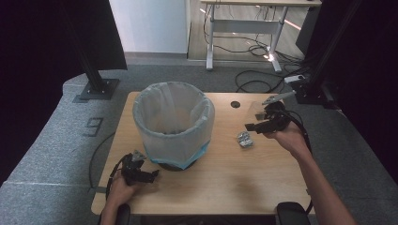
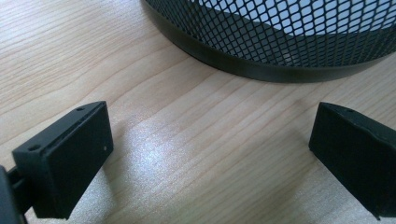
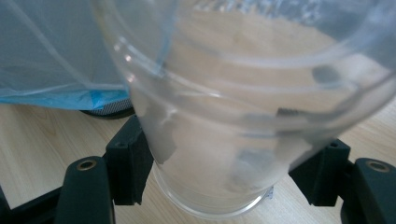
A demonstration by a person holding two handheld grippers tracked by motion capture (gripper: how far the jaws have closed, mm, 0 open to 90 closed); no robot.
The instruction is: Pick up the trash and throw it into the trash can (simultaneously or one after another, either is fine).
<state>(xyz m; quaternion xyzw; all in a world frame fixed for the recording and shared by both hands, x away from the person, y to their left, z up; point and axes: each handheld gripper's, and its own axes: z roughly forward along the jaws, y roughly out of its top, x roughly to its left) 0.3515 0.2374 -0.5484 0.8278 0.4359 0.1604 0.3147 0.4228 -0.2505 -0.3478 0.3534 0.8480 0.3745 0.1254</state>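
While the left tool (image 1: 151, 176) rested open at the bin's (image 1: 173, 123) seven o'clock, the right tool (image 3: 219, 172) clamped a clear cup (image 3: 233, 107) at three o'clock.

A pale wooden bench (image 1: 225, 178) carries a black mesh bin (image 1: 174, 123) lined with a translucent bag, and a crumpled silvery foil wad (image 1: 244, 139) lies just right of it.

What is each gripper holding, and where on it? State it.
Right gripper clamps a clear plastic cup around its lower body near the base. Left gripper is open, holding nothing.
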